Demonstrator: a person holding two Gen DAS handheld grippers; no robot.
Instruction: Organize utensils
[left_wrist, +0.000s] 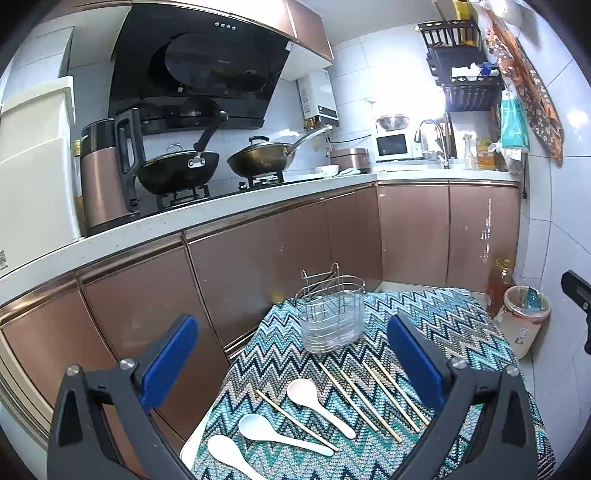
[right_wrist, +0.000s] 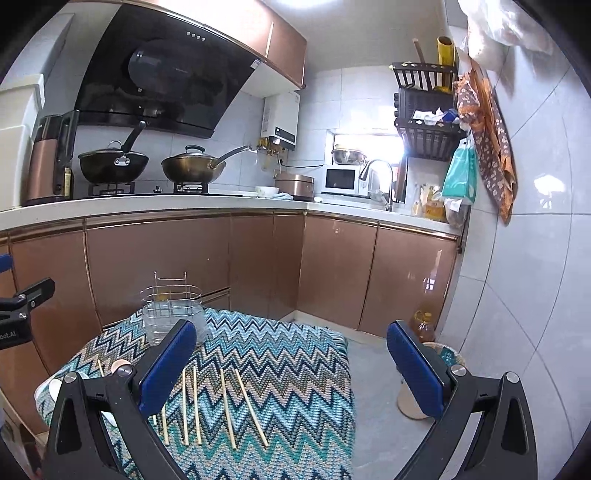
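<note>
— Since the chopsticks (right_wrist: 228, 406) on the cloth (left_wrist: 461, 332) near the wire holder (left_wrist: 332, 314) are thin, stiff and slippery, where do you pinch?

— You pinch one at its middle. Your left tongs (left_wrist: 291, 360) and right tongs (right_wrist: 291, 363) both gape wide, holding nothing. The spoons (left_wrist: 317, 406) look light but breakable.

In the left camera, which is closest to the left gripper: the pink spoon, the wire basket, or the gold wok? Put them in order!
From the left gripper:
1. Pink spoon, just below, on the cloth.
2. Wire basket, at the cloth's far end.
3. Gold wok, on the stove.
</note>
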